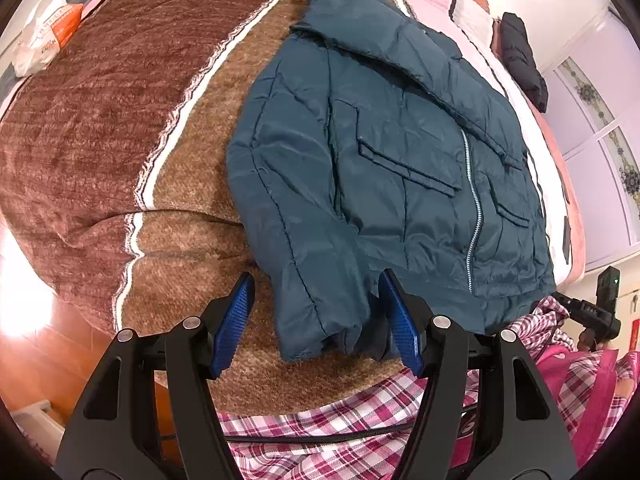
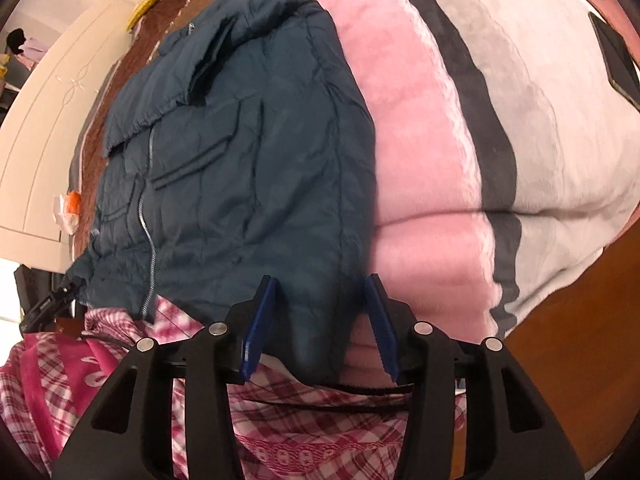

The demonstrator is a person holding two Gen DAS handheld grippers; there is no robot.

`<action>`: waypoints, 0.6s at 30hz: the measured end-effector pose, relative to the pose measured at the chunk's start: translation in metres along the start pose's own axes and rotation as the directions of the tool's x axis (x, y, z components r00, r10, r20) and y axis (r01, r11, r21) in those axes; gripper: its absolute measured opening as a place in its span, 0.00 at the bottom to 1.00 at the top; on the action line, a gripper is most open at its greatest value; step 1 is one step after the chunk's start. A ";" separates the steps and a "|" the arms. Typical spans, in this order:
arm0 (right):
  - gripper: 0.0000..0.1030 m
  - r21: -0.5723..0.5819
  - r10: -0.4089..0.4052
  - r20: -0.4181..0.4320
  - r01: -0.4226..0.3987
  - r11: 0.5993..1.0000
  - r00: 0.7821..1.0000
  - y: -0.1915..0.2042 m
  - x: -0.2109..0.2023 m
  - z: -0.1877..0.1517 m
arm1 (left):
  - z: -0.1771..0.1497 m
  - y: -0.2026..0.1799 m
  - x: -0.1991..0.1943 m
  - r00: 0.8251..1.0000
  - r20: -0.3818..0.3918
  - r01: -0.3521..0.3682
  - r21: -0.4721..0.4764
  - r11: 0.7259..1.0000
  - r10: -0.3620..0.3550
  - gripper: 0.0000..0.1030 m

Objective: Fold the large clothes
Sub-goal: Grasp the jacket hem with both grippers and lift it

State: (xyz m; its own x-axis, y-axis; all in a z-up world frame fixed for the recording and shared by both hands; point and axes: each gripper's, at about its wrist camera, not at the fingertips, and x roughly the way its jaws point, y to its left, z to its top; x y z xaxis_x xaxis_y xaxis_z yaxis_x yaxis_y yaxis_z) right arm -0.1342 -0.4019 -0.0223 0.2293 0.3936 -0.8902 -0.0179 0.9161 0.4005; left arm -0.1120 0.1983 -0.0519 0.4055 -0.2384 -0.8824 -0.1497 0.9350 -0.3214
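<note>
A dark teal padded jacket (image 1: 400,152) lies face up on the bed, zipper (image 1: 474,208) closed, collar far from me. Its left sleeve cuff (image 1: 320,332) lies between the blue pads of my left gripper (image 1: 316,284), which is open around it. In the right wrist view the jacket (image 2: 240,160) fills the left half, and its right sleeve cuff (image 2: 316,344) lies between the pads of my right gripper (image 2: 320,284), also open. Whether the pads touch the cloth I cannot tell.
A brown fleece blanket (image 1: 120,120) lies left of the jacket, a pink, grey and white blanket (image 2: 460,140) right of it. A plastic bag (image 1: 44,36) and a black garment (image 1: 520,60) lie far back. A pink plaid apron (image 1: 340,432) is below the grippers. A wardrobe (image 2: 60,120) stands left.
</note>
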 end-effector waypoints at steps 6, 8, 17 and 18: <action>0.46 0.005 0.070 -0.016 -0.070 0.998 0.997 0.004 0.011 -0.004 | 0.000 0.003 0.001 1.000 -0.012 0.028 -0.008 1.000 -0.028 0.31; 0.38 0.012 0.077 -0.028 -0.077 0.997 0.997 0.002 0.015 -0.004 | 0.000 0.002 -0.002 0.999 0.004 0.036 -0.001 0.999 -0.036 0.22; 0.10 0.051 0.261 0.097 -0.267 0.962 0.960 0.003 -0.015 0.008 | 0.026 -0.023 -0.041 0.985 0.154 0.076 0.044 0.996 -0.082 0.14; 0.10 0.037 0.281 0.125 -0.287 0.957 0.952 0.010 -0.024 0.012 | 0.033 -0.027 -0.049 0.980 0.180 0.075 0.055 0.996 -0.084 0.13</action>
State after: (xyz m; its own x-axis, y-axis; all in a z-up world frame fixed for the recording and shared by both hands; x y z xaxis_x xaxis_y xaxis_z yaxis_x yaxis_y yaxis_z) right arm -0.1278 -0.4034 0.0052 0.3345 0.6224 -0.7076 -0.0473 0.7610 0.6470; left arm -0.0984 0.1932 0.0110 0.5724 -0.2645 -0.7761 -0.0689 0.9277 -0.3670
